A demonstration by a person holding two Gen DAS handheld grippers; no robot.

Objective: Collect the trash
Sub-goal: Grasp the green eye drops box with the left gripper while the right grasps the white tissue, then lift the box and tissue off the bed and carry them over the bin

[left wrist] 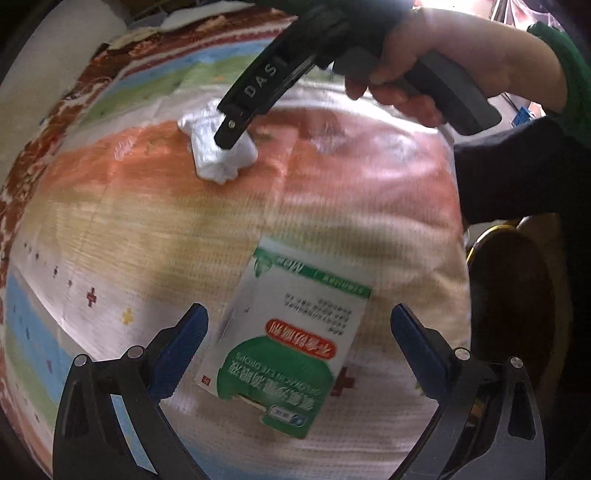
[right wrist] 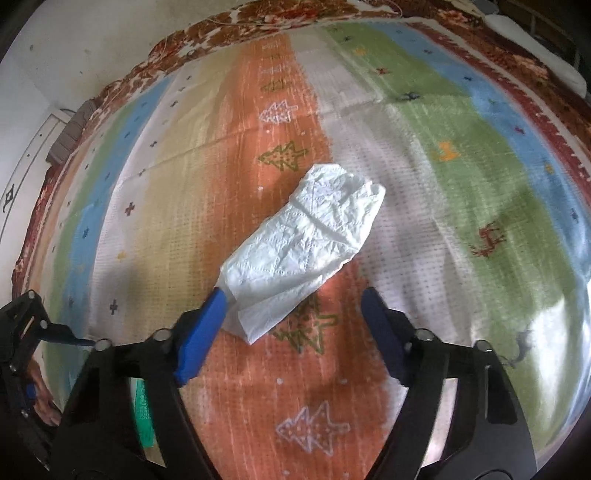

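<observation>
A white and green cardboard box (left wrist: 291,332) lies flat on the striped mat (left wrist: 110,229). My left gripper (left wrist: 299,310) stands open around it, with a blue pad on each side and neither touching. A crumpled white tissue (right wrist: 306,236) lies on the mat's orange stripe. My right gripper (right wrist: 293,295) is open over the tissue's near end. Its left pad (right wrist: 207,325) touches the tissue's edge and the right pad stands apart. In the left wrist view a hand holds that gripper, and one black finger (left wrist: 236,122) covers part of the tissue (left wrist: 218,162).
The mat (right wrist: 461,177) has a red-brown patterned border (right wrist: 236,26), with pale floor (right wrist: 74,55) beyond it. A dark brown rounded object with a gold rim (left wrist: 513,295) stands off the mat's right edge. A dark sleeve (left wrist: 517,173) reaches over that side.
</observation>
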